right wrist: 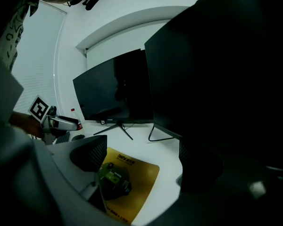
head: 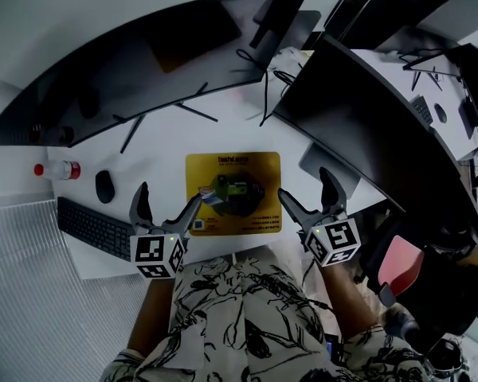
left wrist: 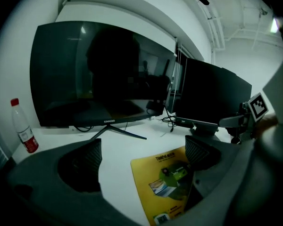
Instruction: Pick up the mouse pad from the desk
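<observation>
Mouse pad (head: 233,192): lying flat on the tabletop (head: 167,134).
Left hand-held gripper (head: 169,201): we are holding it wide apart.
Right hand-held gripper (head: 304,188): we are holding it wide apart too.

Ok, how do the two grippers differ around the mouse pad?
The left gripper hangs at the near-left corner of the mouse pad; the right gripper at its right edge. In the head view, the left gripper's inner jaw overlaps the pad; the right gripper's only reaches the edge. Both are open, empty.
</observation>
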A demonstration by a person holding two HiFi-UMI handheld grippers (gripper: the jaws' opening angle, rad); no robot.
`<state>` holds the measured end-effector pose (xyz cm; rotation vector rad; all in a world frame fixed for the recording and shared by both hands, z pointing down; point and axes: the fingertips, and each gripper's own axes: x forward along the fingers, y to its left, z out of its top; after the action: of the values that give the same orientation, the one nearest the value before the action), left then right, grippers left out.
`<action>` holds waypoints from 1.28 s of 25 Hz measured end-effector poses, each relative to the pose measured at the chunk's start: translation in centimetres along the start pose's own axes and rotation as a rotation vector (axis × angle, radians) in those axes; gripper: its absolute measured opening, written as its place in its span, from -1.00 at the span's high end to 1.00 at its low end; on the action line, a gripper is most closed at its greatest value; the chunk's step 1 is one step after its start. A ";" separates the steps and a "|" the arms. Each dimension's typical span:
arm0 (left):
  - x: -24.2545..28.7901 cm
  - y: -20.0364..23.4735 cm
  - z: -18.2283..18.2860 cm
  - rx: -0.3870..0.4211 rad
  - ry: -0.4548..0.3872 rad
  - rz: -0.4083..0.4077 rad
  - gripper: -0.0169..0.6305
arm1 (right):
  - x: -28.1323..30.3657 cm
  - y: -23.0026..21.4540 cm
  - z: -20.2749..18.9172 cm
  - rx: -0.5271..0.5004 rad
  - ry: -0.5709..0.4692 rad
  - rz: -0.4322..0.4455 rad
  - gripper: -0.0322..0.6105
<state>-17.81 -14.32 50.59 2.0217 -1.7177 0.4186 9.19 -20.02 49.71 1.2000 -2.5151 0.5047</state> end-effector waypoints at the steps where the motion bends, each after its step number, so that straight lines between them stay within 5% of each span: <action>1: 0.4 -0.1 -0.5 0.002 0.013 -0.007 -0.73 | 0.3 0.1 -0.6 0.002 0.010 0.004 -0.57; 18: 5.7 -0.6 -9.4 -0.008 0.216 -0.059 -0.71 | 5.2 0.3 -11.0 0.056 0.246 0.022 -0.47; 32: 8.6 -0.3 -14.0 -0.037 0.328 -0.065 -0.54 | 7.3 -1.0 -15.8 0.032 0.375 -0.027 -0.35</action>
<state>-15.16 -14.26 66.85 1.8561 -1.4469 0.6513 7.48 -18.66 67.01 1.0367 -2.1781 0.6944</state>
